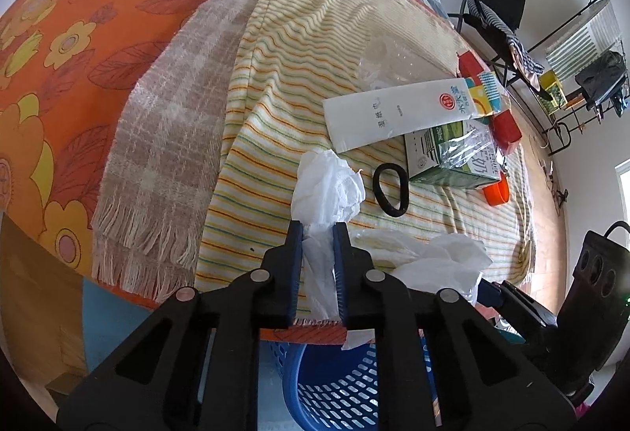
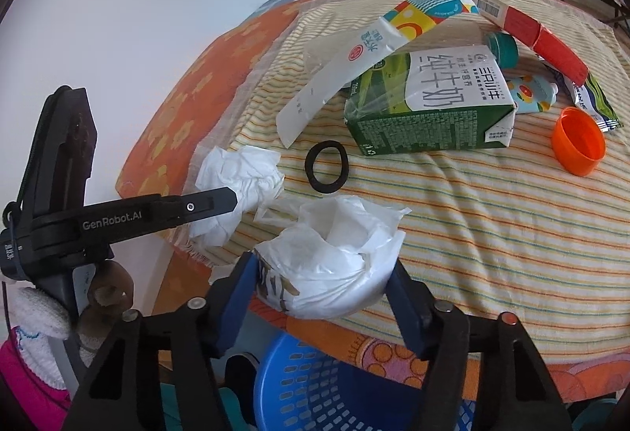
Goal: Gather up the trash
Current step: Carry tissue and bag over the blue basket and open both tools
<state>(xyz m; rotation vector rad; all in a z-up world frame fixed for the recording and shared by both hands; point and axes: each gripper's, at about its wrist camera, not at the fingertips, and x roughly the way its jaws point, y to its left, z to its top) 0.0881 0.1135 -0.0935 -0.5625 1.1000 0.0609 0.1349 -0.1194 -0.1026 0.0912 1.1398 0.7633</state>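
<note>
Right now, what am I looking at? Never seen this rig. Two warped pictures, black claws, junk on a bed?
No robot here: a person holds a two-finger gripper in each hand, each with a fisheye camera looking along its fingers, hence the warping.

The left camera shows the left gripper shut on a crumpled tissue. The right camera shows the right gripper closed around a bigger white paper wad; the left one enters that picture from the side.

On the striped towel lie a green milk carton, a flat white paper box, a black hair tie, an orange cap and some wrappers. A blue basket waits below the bed edge.
</note>
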